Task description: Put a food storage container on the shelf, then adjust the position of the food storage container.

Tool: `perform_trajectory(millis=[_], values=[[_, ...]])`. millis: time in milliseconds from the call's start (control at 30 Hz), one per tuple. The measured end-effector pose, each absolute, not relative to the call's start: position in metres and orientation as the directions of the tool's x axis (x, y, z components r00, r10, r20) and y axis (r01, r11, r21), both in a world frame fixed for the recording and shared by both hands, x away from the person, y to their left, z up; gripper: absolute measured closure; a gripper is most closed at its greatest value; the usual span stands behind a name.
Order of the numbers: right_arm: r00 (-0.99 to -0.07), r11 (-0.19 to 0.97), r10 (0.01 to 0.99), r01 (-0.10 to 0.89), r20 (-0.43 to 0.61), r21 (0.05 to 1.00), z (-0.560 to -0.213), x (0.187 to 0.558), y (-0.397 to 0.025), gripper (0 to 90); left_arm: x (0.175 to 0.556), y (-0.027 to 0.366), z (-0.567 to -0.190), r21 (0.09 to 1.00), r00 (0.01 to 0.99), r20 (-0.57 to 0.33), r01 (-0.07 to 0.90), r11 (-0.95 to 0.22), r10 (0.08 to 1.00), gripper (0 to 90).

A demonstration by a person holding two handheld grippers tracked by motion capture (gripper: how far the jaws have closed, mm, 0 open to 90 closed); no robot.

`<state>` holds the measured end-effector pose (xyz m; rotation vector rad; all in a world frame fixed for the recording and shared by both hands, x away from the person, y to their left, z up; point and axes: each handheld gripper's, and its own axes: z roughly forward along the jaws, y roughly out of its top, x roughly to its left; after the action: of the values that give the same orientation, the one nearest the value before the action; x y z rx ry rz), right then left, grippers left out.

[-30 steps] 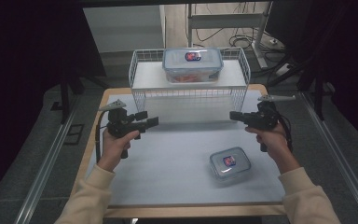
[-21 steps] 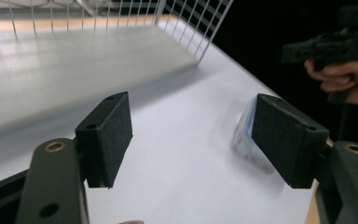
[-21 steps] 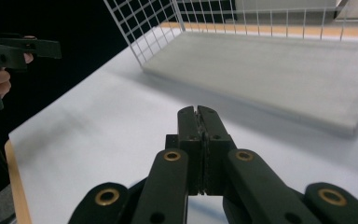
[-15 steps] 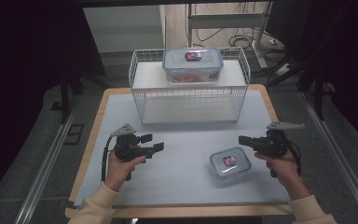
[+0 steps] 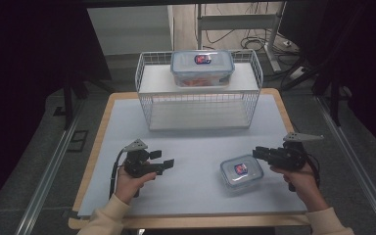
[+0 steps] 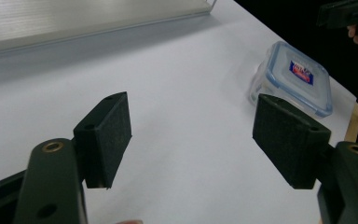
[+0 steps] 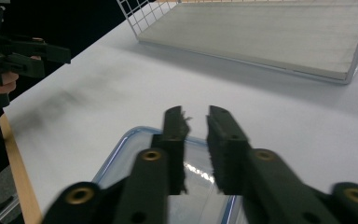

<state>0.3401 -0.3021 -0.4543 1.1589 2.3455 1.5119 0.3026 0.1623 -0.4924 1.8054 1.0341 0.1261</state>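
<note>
Right gripper (image 5: 260, 152), jaws nearly closed and empty, hovers just right of the small lidded container (image 5: 242, 171); left gripper (image 5: 167, 164), spread wide, sits farther left.

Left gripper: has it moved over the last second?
Yes. The left gripper has pulled back toward the person, away from the wire basket, and now sits near the table's front edge.

A white wire rack (image 5: 199, 105) stands at the table's (image 5: 191, 147) far side, bearing a large lidded container (image 5: 202, 67).
</note>
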Motion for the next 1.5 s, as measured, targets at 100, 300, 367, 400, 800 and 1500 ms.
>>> perform_trajectory(millis=[100, 300, 367, 400, 800, 1500], values=[[-0.695, 0.218, 0.662, 0.537, 0.280, 0.815, -0.455, 0.337, -0.304, 57.4, 0.302, 0.160, -0.494, 0.799, 0.632, -0.335, 0.583, -0.145, 0.698, 26.7], [-0.682, 0.215, 0.679, 0.538, 0.272, 0.815, -0.455, 0.336, -0.307, 44.7, 0.302, 0.160, -0.496, 0.797, 0.632, -0.323, 0.583, -0.157, 0.704, 26.7], [-0.678, 0.227, 0.690, 0.535, 0.254, 0.814, -0.456, 0.336, -0.306, 40.7, 0.300, 0.161, -0.498, 0.797, 0.632, -0.312, 0.581, -0.168, 0.709, 26.8], [-0.673, 0.226, 0.695, 0.538, 0.252, 0.812, -0.456, 0.335, -0.307, 40.1, 0.300, 0.161, -0.498, 0.797, 0.632, -0.309, 0.580, -0.170, 0.711, 26.7], [-0.646, 0.226, 0.726, 0.547, 0.235, 0.806, -0.460, 0.320, -0.329, 41.0, 0.297, 0.164, -0.507, 0.779, 0.623, -0.321, 0.602, -0.176, 0.713, 26.6], [-0.658, 0.362, 0.725, 0.617, 0.205, 0.699, -0.495, 0.297, -0.345, 81.3, 0.297, 0.165, -0.515, 0.762, 0.607, -0.337, 0.625, -0.170, 0.720, 26.5]])
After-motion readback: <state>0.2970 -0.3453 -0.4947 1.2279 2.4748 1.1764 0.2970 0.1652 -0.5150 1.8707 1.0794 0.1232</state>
